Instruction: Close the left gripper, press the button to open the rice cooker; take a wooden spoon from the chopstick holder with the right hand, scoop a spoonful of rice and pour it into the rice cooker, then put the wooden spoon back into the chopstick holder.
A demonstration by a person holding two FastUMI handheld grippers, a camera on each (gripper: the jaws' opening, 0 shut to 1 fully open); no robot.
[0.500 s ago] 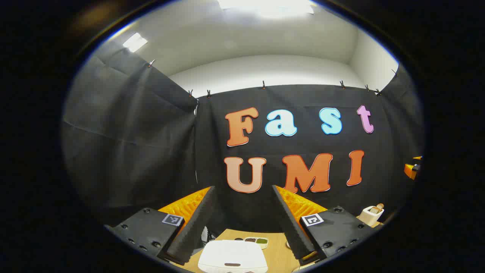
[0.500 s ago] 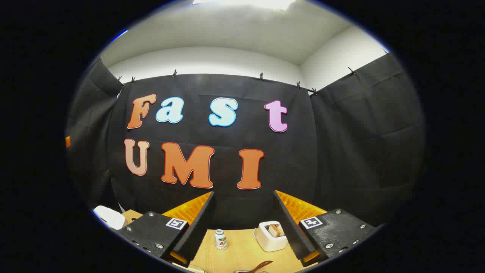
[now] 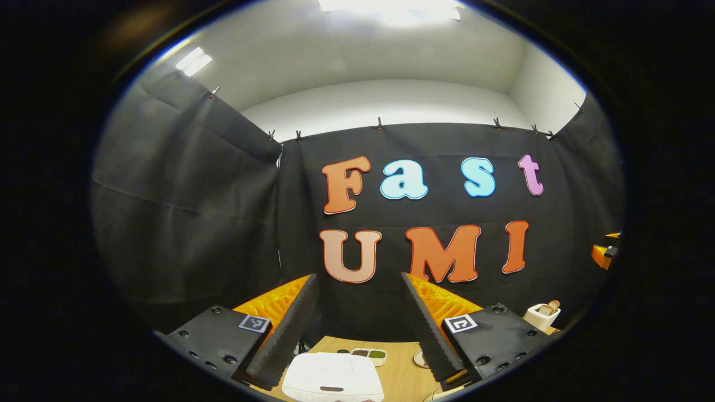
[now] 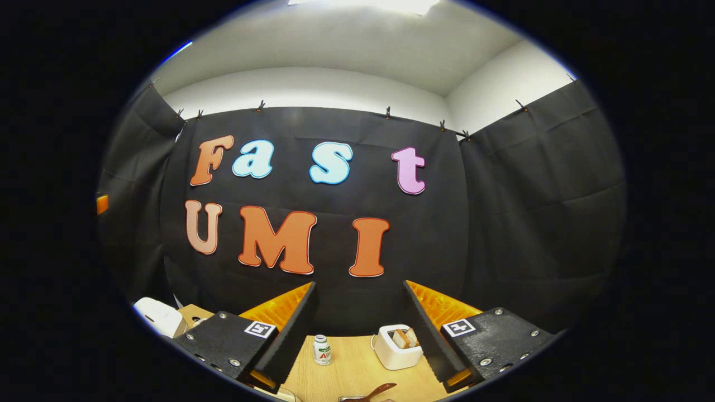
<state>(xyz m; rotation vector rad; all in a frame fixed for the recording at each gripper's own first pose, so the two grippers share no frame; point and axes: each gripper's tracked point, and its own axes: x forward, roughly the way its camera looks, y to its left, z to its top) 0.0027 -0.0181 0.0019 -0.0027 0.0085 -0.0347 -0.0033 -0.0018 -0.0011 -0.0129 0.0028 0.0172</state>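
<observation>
Rice cooker [image 3: 332, 379]: lid down, near table [image 3: 399, 368] front edge. Left gripper [image 3: 357, 329], right gripper [image 4: 360, 335]: fingers apart, empty. Holder [image 4: 396, 347] undisturbed. All steps outstanding.

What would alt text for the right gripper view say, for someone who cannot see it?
The right gripper, jaws open and empty, hovers above a wooden table. Between the jaws stand a small white bottle and a white holder; a wooden spoon lies nearer, and a white rice cooker sits far left.
</observation>
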